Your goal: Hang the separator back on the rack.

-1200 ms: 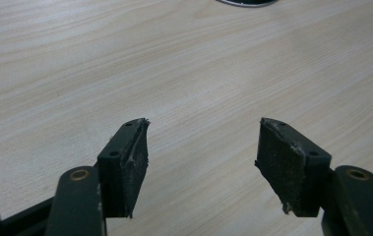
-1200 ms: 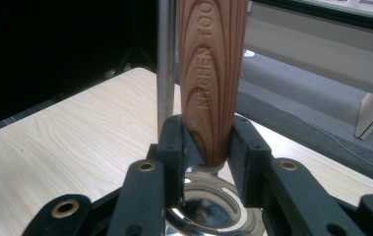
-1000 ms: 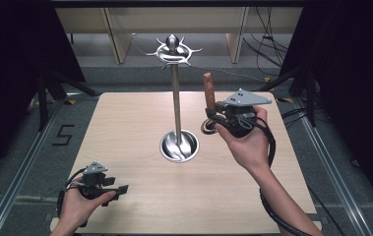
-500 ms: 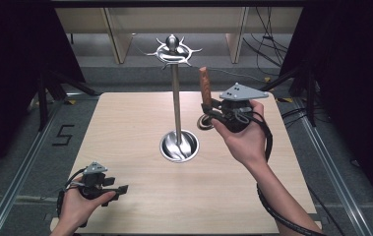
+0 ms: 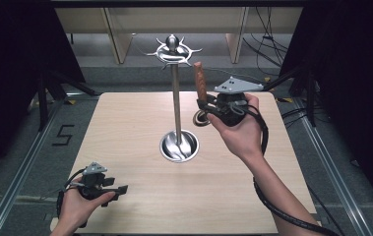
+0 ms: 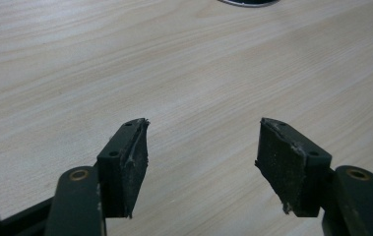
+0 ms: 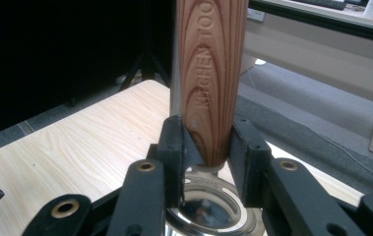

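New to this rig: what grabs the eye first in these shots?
The tall metal stand at the table's centre, topped by a ring of hooks, with a shiny round base. Just right of its pole, the right hand-held gripper holds a wooden-handled kitchen tool upright, above the table, jaws shut on the handle. The left hand-held gripper sits open and empty at the near-left corner.

Black grippers [image 5: 98, 184] with brass-riveted jaws, grey triangular plates, black cables.
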Tool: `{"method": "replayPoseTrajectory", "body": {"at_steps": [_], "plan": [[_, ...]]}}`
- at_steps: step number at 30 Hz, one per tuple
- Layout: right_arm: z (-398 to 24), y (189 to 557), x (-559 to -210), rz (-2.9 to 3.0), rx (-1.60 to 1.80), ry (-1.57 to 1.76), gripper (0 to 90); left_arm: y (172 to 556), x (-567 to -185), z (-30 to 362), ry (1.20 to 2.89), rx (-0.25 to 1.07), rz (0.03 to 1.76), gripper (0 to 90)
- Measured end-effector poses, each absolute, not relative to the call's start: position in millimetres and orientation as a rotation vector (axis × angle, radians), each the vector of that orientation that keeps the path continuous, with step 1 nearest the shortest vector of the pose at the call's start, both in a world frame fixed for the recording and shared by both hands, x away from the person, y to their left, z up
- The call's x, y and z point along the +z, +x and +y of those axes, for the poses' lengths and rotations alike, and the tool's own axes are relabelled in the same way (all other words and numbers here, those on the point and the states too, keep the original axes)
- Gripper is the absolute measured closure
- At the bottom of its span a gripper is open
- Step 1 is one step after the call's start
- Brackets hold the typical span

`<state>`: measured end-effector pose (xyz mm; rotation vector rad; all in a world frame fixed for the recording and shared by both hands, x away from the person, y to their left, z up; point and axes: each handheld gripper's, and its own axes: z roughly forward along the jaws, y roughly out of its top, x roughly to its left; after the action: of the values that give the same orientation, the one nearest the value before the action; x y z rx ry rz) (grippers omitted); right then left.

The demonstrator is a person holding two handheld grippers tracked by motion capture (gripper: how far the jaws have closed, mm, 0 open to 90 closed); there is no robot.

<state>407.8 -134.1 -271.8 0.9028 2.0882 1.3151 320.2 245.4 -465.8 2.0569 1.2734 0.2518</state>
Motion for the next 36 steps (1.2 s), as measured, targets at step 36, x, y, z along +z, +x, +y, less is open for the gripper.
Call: {"method": "replayPoseTrajectory", "body": {"at_steps": [36], "plan": [[-112.9, 429.0, -270.5, 2.108, 1.32, 0.923, 70.2, 319.3, -464.8, 247.4, 2.059, 0.247, 1.256, 35.5]]}}
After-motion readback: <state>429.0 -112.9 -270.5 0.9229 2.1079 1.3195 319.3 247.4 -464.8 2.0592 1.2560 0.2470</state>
